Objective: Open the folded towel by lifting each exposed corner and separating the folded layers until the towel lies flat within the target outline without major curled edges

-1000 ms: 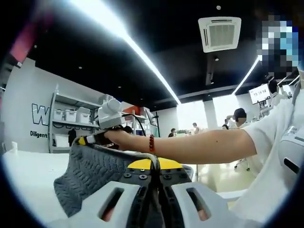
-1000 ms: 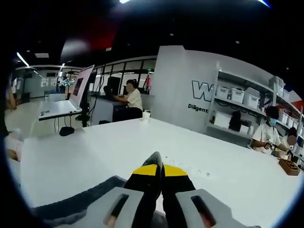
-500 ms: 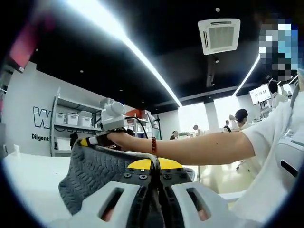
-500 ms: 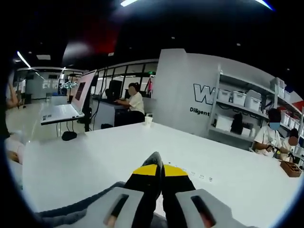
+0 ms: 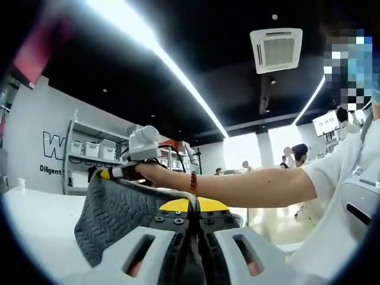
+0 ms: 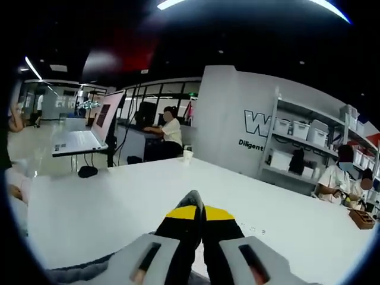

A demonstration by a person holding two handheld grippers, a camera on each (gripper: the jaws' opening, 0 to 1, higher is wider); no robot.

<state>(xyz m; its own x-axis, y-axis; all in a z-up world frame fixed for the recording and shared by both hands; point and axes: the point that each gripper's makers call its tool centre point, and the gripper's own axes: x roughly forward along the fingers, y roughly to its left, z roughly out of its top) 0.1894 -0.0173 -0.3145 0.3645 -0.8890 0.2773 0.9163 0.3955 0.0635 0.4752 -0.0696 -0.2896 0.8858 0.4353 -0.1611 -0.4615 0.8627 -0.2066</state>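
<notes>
Starting at the left of the left gripper view, a grey knitted towel [image 5: 119, 217] is seen lifted off the white table [image 5: 35, 219], draped in a raised fold. Its far edge is held by the right gripper [image 5: 113, 173], carried by the person's outstretched hand [image 5: 151, 172]. The near edge is pinched in the clenched jaws of the left gripper [image 5: 190, 208]. In the right gripper view, the yellow-tipped jaws of the right gripper [image 6: 199, 214] are closed on cloth, with grey towel [image 6: 83, 274] trailing at lower left above the table [image 6: 119, 196]. The task is judged to be midway: layers are being parted aloft, and laying flat within the outline remains.
</notes>
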